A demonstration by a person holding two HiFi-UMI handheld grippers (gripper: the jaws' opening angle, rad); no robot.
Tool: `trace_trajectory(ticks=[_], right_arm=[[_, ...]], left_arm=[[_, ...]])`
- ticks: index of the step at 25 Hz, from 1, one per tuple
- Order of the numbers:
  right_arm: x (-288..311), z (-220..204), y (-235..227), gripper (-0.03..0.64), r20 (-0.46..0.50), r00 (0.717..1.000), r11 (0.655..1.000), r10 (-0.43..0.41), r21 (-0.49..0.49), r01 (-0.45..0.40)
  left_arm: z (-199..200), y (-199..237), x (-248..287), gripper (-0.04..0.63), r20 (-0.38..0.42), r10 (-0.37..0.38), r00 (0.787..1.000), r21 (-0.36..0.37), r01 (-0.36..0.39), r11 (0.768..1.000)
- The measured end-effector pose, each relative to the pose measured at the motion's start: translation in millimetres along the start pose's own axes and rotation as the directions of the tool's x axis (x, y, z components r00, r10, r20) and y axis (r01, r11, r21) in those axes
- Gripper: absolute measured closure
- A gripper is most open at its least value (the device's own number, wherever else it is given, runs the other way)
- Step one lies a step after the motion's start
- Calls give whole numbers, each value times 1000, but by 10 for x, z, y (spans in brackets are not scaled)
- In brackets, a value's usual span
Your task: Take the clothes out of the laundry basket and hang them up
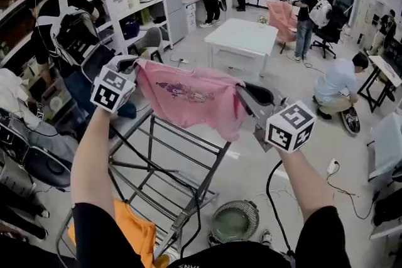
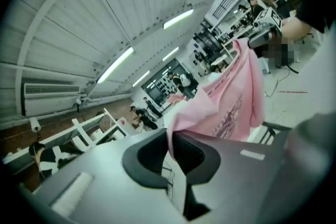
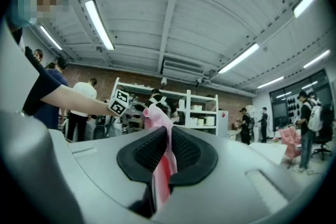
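Head view: pink shirt [image 1: 191, 97] stretched wide between both grippers, held above the drying rack [image 1: 164, 154]. Left gripper [image 1: 134, 64] at one top corner, right gripper [image 1: 244, 91] at the other. Orange garment [image 1: 135, 229] draped on rack's near end; round laundry basket [image 1: 233, 221] on floor.

Left gripper view: left gripper [image 2: 171, 138] pinched tight on the pink shirt [image 2: 231, 102] edge; cloth hangs away toward the far hand.

Right gripper view: right gripper [image 3: 169, 139] clamped on a bunched fold of the pink shirt [image 3: 157, 117].
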State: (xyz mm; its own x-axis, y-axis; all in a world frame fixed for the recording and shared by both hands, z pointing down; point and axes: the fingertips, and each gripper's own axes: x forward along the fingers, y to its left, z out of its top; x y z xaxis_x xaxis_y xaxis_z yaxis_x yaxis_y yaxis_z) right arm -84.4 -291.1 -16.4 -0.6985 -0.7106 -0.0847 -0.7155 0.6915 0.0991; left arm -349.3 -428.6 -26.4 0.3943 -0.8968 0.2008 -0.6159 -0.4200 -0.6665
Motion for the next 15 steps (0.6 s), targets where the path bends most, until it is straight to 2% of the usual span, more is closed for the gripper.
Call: trace_trajectory(ticks=[3,6,10,15], right_arm=[[209,-706,686,584,-88,987,990,137,54,-133],[259,-1240,1229,584,-132,959,961,252,150,-232],[228,-1651,1772,585,-132,923,907,362,277,-317],[237,-1911,2432,586,-145,866,836,478,377,-398]], left_arm=[[-961,-247,-230,580,-112,-8,994,-25,5,1000],[-1619,-458,-505,580,-182,-11,983,-81,-4,997],[-2119,-676,-871,580,-278,-28,960,-92,2,996],[-2669,-852,-1370,578,-422,-59,905,-70,33,997]])
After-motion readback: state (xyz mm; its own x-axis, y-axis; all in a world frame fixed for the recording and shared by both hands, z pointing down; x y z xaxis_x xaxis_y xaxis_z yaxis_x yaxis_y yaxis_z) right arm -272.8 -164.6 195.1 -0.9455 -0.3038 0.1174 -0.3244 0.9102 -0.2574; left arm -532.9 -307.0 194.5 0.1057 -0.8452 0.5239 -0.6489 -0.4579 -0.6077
